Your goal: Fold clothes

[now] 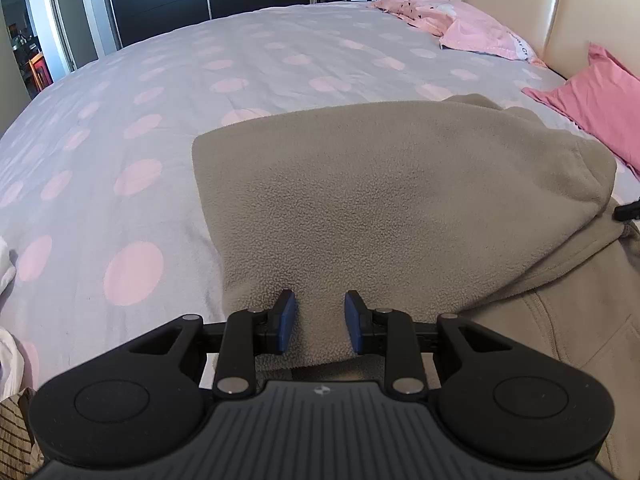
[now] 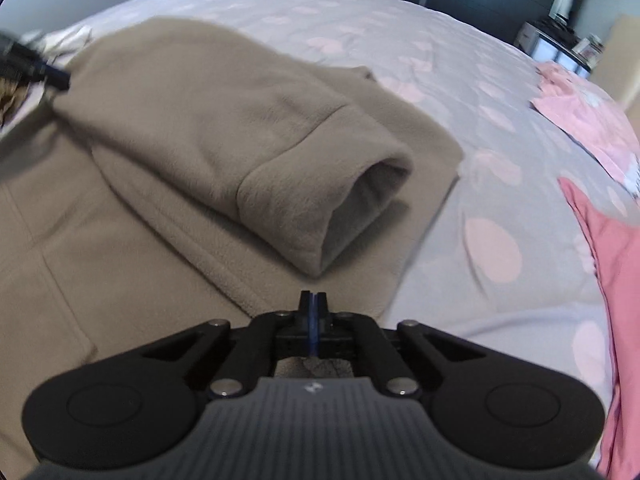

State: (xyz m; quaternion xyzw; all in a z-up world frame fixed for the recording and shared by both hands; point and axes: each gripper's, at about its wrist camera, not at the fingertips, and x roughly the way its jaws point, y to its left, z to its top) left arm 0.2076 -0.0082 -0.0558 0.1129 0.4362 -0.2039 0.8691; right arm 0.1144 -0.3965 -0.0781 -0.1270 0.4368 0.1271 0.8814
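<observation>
Two grippers hang over a grey fleece (image 1: 400, 200) spread on the spotted bedspread (image 1: 180, 80), its sleeve (image 2: 280, 168) folded across the body with the cuff open toward the right gripper. Left gripper (image 1: 320, 314) stands partly open with a fold of fleece bunched between its blue pads; whether they press it I cannot tell. Right gripper (image 2: 314, 304) is fully closed just above the fleece edge, holding nothing.
</observation>
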